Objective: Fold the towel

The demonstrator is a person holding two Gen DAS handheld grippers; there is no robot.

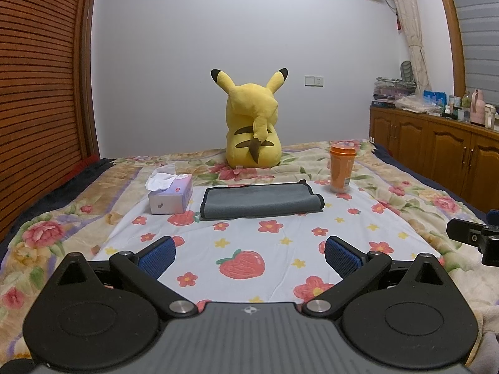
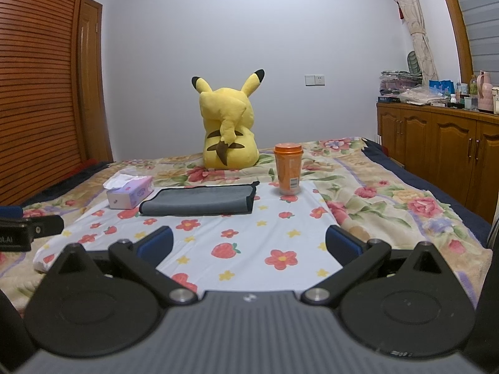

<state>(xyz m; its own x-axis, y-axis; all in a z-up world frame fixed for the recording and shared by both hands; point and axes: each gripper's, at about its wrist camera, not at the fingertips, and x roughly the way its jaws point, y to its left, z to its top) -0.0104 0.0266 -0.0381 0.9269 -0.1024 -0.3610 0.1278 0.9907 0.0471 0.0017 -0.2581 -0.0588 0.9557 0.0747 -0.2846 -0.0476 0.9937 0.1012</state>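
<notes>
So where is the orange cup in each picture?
Left wrist view: the orange cup stands right of centre, just past the right end of the grey towel.
Right wrist view: the orange cup stands near the middle, again off the towel's right end.
Shared landmark: the yellow plush toy behind both.

You face a pale wall (image 1: 193,62) beyond the bed (image 1: 405,193), louvered wooden wardrobe (image 1: 37,99) on your left, cluttered wooden cabinet (image 1: 436,146) and curtain (image 1: 411,40) right.

Floral bed (image 1: 405,193) (strawberry-print sheet (image 1: 249,249) on top): towel (image 1: 261,201), tissue box (image 1: 171,198), orange cup (image 1: 342,168), plush (image 1: 253,131).
</notes>
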